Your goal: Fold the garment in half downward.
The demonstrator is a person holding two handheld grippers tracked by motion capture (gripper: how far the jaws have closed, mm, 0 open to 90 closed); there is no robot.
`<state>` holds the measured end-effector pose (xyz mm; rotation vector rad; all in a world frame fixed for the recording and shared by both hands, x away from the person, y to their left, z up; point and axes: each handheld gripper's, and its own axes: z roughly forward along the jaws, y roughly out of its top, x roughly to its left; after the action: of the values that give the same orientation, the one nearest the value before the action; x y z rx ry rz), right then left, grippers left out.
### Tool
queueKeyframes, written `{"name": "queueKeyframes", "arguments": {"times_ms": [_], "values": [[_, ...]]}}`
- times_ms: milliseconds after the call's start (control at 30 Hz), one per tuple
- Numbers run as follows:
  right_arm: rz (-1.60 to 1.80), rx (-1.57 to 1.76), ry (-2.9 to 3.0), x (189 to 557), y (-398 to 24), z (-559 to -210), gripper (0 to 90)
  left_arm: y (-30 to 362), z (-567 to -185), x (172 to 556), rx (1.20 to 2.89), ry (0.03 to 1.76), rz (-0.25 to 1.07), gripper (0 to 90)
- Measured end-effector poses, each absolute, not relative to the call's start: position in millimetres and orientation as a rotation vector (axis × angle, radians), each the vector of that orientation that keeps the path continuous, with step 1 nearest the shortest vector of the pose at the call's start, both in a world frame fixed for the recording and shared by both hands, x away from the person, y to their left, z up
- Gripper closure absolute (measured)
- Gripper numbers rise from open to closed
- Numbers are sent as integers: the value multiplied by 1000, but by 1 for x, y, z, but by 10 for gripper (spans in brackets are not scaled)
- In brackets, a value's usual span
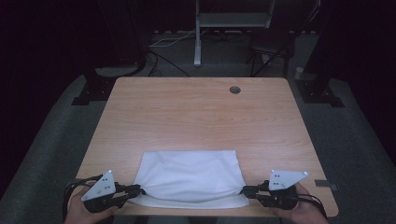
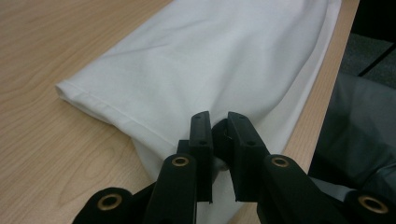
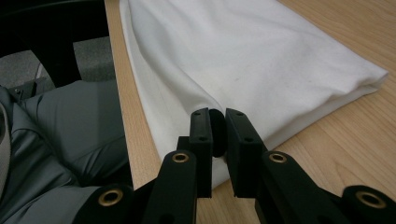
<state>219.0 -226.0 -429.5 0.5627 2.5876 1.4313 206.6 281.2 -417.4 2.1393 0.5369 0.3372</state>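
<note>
A folded white cloth [image 1: 189,177] lies on the wooden table [image 1: 196,112] near its front edge. My left gripper [image 1: 138,190] pinches the cloth's left near corner, and its jaws are shut on the fabric [image 2: 187,70] in the left gripper view [image 2: 218,122]. At the cloth's right near corner, my right gripper [image 1: 243,190] is shut on the cloth [image 3: 243,51], seen up close in the right gripper view [image 3: 218,117]. Both corners are lifted slightly, with a lower layer lying flat beneath.
A round cable hole [image 1: 235,89] sits at the table's far right. Beyond the table are a metal stand [image 1: 198,37], cables and a chair base [image 1: 271,51] on grey floor. The person's grey-trousered legs [image 3: 56,140] are just off the front edge.
</note>
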Motion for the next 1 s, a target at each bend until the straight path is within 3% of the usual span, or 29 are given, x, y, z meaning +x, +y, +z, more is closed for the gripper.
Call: {"name": "queueKeyframes", "arguments": {"times_ms": [400, 1000], "values": [[1486, 556, 2516, 217, -224, -419, 820, 282, -403, 207, 2100, 536, 362, 813], [1411, 571, 2605, 206, -228, -436, 817, 281, -421, 194, 2148, 527, 290, 808]]}}
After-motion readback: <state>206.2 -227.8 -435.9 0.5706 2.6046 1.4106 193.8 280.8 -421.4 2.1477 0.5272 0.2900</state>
